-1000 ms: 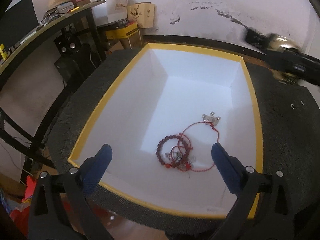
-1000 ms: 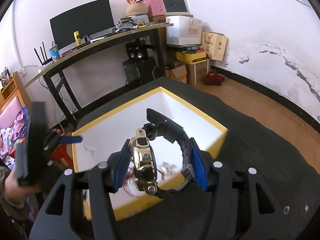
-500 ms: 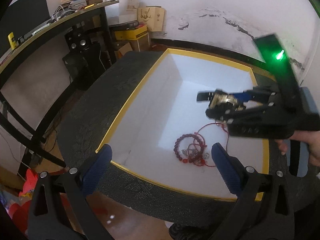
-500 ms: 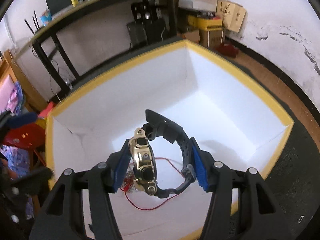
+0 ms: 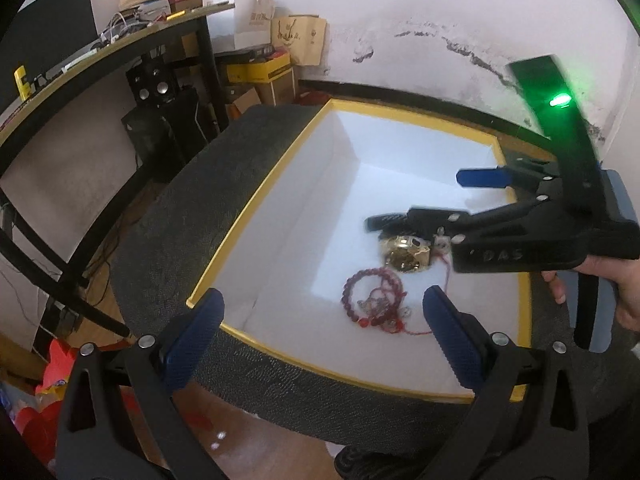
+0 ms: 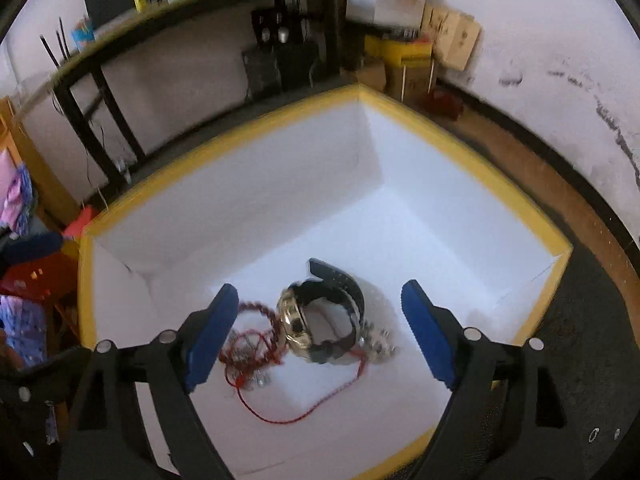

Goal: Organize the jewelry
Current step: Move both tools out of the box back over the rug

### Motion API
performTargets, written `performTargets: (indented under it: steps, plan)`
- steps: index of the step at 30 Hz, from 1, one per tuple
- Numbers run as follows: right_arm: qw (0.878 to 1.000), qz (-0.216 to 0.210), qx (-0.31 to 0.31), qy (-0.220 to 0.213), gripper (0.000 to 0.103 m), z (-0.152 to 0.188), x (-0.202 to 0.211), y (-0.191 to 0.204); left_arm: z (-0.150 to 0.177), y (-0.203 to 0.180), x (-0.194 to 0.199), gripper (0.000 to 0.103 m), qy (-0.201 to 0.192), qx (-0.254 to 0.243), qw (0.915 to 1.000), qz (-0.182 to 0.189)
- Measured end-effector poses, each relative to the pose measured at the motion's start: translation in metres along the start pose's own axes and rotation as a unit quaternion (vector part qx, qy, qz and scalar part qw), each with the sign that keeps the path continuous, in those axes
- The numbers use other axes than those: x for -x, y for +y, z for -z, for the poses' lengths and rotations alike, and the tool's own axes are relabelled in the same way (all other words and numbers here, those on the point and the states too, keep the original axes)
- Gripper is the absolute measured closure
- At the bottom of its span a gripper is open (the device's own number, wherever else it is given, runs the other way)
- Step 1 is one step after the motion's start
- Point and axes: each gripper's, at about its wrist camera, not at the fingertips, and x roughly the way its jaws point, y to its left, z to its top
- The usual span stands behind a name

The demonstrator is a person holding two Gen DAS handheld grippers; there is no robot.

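Released since 0.5 s ago: gold watch (image 6: pixel 316 320) now in box (image 6: pixel 460 152) beside bracelets (image 6: pixel 252 344), right gripper (image 6: pixel 316 340) and left gripper (image 5: pixel 324 320) both apart, no loose jewelry visible.

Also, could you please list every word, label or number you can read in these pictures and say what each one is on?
"DAS": raised letters on the black body of the right tool, seen from the left camera; a mark before the D cannot be made out.
Brown paper bags by the wall: dark print, too small to read.
Yellow box under the desk: label too small to read.
Gold watch in the white box: blurred, nothing readable.
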Motion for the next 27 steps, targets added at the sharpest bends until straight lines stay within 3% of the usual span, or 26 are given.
performTargets:
  steps: [2,5,9,13,17,27]
  plan:
    - [0.997,-0.010,-0.017,-0.069,0.018,0.005,0.039,-0.010,-0.005,-0.009,0.010,0.006,-0.015,-0.003,0.9998,0.012]
    - [0.988,0.013,-0.042,-0.145,0.007,0.028,0.094,-0.042,-0.015,-0.037,0.027,0.006,-0.041,-0.033,0.9981,0.033]
    - [0.975,0.093,-0.093,-0.178,0.007,0.087,0.153,-0.120,-0.023,-0.101,0.040,0.006,-0.065,-0.104,0.9904,0.064]
    - [0.960,0.169,-0.157,-0.158,0.007,0.156,0.193,-0.204,-0.027,-0.162,0.035,0.006,-0.059,-0.142,0.9815,0.115]
    - [0.948,0.211,-0.199,-0.130,0.007,0.205,0.212,-0.262,-0.029,-0.221,0.019,0.006,-0.040,-0.156,0.9758,0.148]
    - [0.930,0.251,-0.257,-0.082,0.007,0.280,0.199,-0.345,-0.022,-0.367,-0.043,0.006,-0.016,-0.217,0.9525,0.213]
